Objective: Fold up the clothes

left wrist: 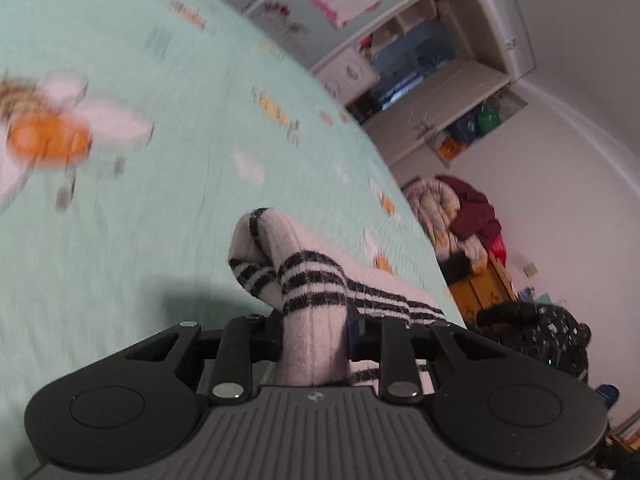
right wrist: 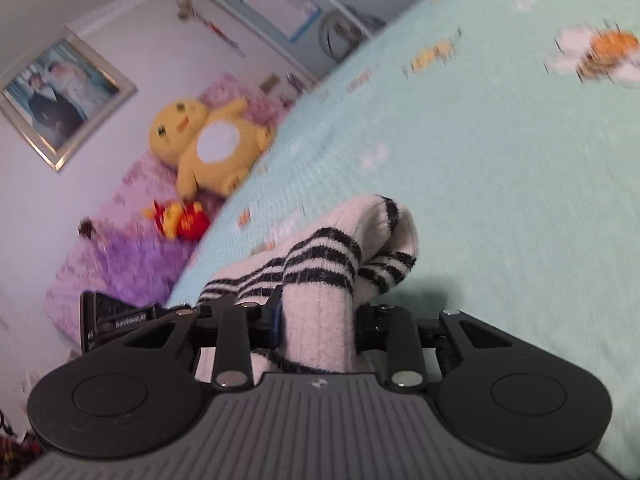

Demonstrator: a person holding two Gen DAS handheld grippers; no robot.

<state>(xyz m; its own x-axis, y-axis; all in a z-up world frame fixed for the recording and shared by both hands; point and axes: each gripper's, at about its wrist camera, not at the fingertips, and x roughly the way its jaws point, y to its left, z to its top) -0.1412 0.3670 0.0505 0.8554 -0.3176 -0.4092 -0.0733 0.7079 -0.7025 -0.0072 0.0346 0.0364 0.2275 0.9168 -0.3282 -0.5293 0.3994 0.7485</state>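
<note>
The left tool (left wrist: 314, 334) is clamped on a white sock with black stripes (left wrist: 308, 280), fabric bunched between its two sides and rising up out of the grip, folded end flopping forward over the mint green bedspread (left wrist: 160, 200). The right tool (right wrist: 318, 326) is clamped on the same sock (right wrist: 340, 264) from the other side, cloth pinched between its sides, cuff end sticking up and forward. The sock spans between both tools, lifted just above the bed. The other tool shows at the frame edge in each view. A yellow plush toy (right wrist: 208, 144) sits well apart by the wall.
</note>
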